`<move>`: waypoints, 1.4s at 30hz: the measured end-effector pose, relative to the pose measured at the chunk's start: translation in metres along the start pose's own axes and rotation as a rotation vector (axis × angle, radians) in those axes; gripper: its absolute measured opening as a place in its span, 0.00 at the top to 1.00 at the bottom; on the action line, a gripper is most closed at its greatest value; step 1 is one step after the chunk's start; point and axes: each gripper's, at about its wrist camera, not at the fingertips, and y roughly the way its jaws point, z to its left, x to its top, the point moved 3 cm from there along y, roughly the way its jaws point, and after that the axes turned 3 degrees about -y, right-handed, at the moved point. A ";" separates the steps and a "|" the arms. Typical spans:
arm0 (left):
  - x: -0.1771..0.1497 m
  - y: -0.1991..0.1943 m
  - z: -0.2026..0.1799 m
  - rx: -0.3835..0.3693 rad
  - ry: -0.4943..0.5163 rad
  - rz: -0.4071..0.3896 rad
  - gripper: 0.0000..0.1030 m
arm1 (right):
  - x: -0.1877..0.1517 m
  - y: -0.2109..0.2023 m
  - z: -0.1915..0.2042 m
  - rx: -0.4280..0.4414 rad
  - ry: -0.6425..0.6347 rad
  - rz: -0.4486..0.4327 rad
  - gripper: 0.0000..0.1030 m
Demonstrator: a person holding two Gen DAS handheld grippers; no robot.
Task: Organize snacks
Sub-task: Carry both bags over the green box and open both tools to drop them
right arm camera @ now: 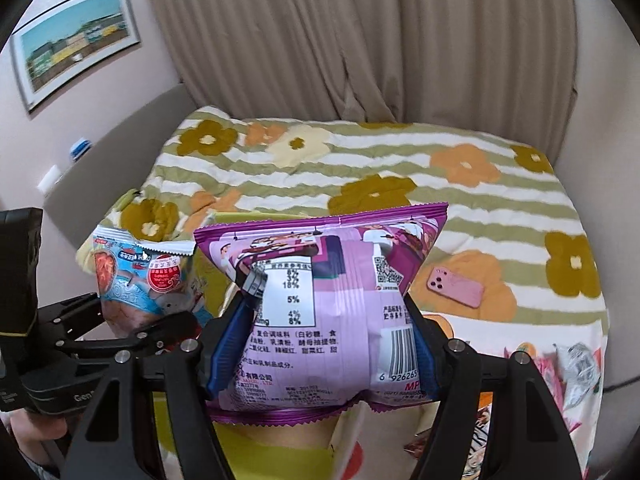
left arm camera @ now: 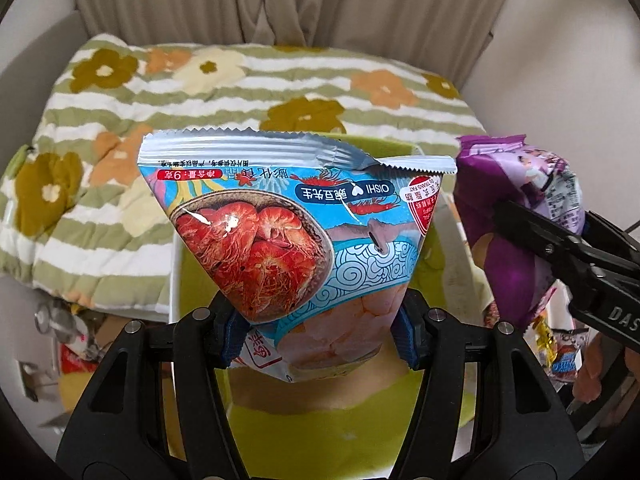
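Both snacks are in the air above the green box [left arm camera: 436,256]: the left gripper [left arm camera: 320,320] clamps the shrimp chips bag [left arm camera: 296,220], the right gripper [right arm camera: 326,344] clamps the purple bag [right arm camera: 320,272]. The step seems to be carrying; next, lower and release them inside the box.

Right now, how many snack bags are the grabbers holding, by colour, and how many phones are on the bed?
Blue shrimp snack bag, in the left gripper: 1
Purple snack bag, in the right gripper: 1
Pink phone, on the flowered blanket: 1
Total: 3
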 end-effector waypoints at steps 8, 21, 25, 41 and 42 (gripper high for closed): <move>0.001 0.036 0.002 0.036 -0.002 0.083 0.34 | 0.010 0.029 -0.010 -0.049 0.046 0.047 0.35; -0.024 0.025 0.020 0.106 -0.090 0.073 0.10 | 0.013 0.057 -0.006 -0.009 -0.009 0.089 0.35; -0.030 0.023 0.026 0.115 -0.107 0.072 0.10 | 0.017 0.072 0.003 0.019 -0.033 0.108 0.34; -0.042 0.010 0.032 0.138 -0.139 0.048 0.10 | 0.022 0.096 0.023 0.052 -0.147 0.110 0.01; -0.043 0.009 0.033 0.137 -0.139 0.046 0.10 | 0.021 0.094 0.023 0.054 -0.147 0.114 0.01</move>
